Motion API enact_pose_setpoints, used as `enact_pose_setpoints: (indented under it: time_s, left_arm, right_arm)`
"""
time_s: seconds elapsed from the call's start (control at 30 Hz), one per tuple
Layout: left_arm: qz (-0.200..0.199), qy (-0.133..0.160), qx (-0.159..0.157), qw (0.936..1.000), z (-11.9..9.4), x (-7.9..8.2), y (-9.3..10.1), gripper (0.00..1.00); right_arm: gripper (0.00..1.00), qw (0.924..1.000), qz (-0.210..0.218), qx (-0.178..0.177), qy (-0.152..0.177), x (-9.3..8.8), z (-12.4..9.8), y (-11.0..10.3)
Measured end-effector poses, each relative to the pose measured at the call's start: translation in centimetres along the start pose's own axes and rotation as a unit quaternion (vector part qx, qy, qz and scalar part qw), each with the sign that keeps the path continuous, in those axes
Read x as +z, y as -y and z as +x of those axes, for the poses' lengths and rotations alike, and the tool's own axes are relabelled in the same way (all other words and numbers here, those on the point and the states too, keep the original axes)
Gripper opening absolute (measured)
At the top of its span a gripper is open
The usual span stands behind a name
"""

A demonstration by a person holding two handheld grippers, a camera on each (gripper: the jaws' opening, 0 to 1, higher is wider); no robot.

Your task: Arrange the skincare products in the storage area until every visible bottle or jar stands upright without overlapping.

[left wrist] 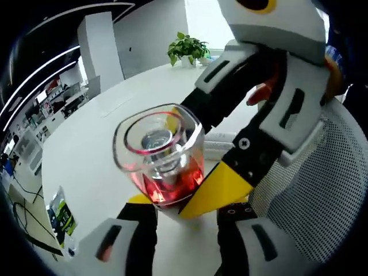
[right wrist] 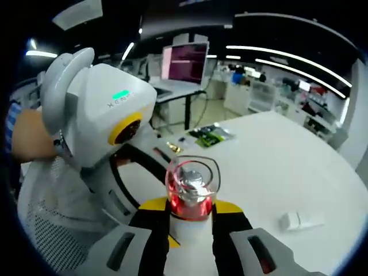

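Note:
A clear bottle with red liquid (left wrist: 164,164) is held up above the white table (left wrist: 92,155), its open top towards the left gripper view's camera. My left gripper (left wrist: 187,215) is shut on its base. My right gripper (left wrist: 198,149) reaches in from the upper right with one finger behind the bottle and a yellow-tipped finger (left wrist: 221,184) against its front. In the right gripper view the same bottle (right wrist: 191,187) stands between the yellow-tipped jaws of my right gripper (right wrist: 191,211), which is shut on it. The left gripper's white body (right wrist: 106,109) fills that view's left.
A potted plant (left wrist: 188,49) stands at the table's far edge and a green packet (left wrist: 62,215) lies near its left edge. A white tube (right wrist: 302,219) and green packets (right wrist: 210,135) lie on the table. A white mesh chair (left wrist: 322,190) is close by.

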State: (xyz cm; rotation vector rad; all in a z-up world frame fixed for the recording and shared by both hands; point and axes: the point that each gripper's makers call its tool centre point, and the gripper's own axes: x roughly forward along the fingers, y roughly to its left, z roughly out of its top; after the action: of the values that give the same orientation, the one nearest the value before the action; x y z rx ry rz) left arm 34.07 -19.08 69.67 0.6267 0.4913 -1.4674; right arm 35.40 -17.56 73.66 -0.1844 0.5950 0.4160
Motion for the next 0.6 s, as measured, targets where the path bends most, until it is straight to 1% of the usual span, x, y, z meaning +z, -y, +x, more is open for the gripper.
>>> enact_pose_setpoints:
  time_s: [0.07, 0.13, 0.3, 0.6]
  left_arm:
    - [-0.004, -0.001, 0.002, 1.0000, -0.1, -0.1, -0.2, 0.36]
    - [-0.004, -0.005, 0.005, 1.0000, -0.1, -0.3, -0.3, 0.34]
    - [0.006, -0.022, 0.004, 0.9997, 0.0, -1.0, -0.1, 0.35]
    - [0.003, -0.024, 0.000, 0.9997, 0.1, -1.1, -0.1, 0.35]
  right_arm:
    - [0.24, 1.0000, -0.002, -0.001, -0.001, 0.1, 0.1, -0.2]
    - [0.25, 0.9999, -0.012, -0.003, -0.002, 0.1, 0.3, -0.3]
    - [0.25, 0.9995, -0.029, -0.005, -0.006, -0.1, 0.4, -0.2]
    - [0.25, 0.9993, -0.034, 0.000, -0.015, -0.4, 0.6, -0.2]
